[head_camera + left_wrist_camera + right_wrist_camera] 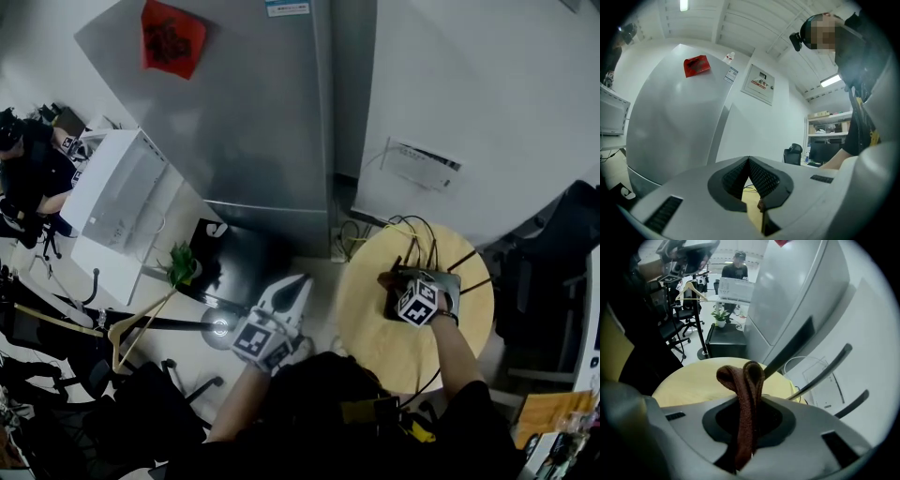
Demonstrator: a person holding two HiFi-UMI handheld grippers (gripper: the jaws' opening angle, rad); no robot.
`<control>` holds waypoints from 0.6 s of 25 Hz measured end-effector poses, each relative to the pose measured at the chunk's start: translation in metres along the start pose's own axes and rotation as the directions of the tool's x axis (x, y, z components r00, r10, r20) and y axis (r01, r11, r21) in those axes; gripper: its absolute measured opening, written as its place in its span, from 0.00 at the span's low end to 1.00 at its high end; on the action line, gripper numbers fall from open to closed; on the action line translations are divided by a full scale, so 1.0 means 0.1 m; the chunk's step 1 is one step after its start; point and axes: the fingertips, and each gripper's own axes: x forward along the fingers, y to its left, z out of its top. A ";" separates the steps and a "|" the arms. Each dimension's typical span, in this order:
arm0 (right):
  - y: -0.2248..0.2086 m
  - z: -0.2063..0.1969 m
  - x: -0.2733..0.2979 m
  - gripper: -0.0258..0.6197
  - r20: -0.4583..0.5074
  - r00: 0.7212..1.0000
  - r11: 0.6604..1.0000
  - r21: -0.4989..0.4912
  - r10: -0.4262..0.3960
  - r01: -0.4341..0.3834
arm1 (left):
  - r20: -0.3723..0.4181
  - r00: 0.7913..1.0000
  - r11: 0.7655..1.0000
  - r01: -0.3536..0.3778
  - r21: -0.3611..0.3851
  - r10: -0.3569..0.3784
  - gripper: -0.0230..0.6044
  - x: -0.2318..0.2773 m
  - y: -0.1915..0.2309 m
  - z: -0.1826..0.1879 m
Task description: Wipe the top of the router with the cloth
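In the head view we see a round wooden table [375, 328] with the router [448, 279] near its far right edge, its thin antennas fanning out past that edge. The right gripper [398, 286] sits right over the router's dark body and covers most of its top, so we cannot tell which way its long side runs. The left gripper [295, 286] hangs beyond the table's left edge, over the floor and well away from the router, in front of a tall grey fridge [244, 112].

In the left gripper view the jaws meet at their tips with nothing between them. A sliver of the yellow tabletop shows through the narrow gap lower down.

In the right gripper view the jaws are clamped on a brown cloth [743, 394], which stands up between them in a folded loop. Beyond the loop lies the bare tabletop. The dark antennas [820, 373] slant across the right side, so we judge the router's top to lie directly beneath and just right of these jaws. The right gripper is plainly the nearer one. We judge the stroke ahead needs the cloth pressed down and drawn across the top while staying clear of the antennas.
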 end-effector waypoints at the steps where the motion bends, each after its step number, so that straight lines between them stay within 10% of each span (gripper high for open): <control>1: -0.04 0.04 -0.05 0.14 0.015 1.000 1.000 -0.003 -0.025 0.025 | -0.002 1.000 1.000 0.012 0.000 -0.012 0.02 0.02 -0.02 0.00; 15: -0.31 0.35 -0.66 0.14 0.112 0.975 0.981 0.041 -0.191 0.187 | 0.009 0.991 0.990 0.137 -0.014 -0.137 0.02 0.13 -0.20 0.02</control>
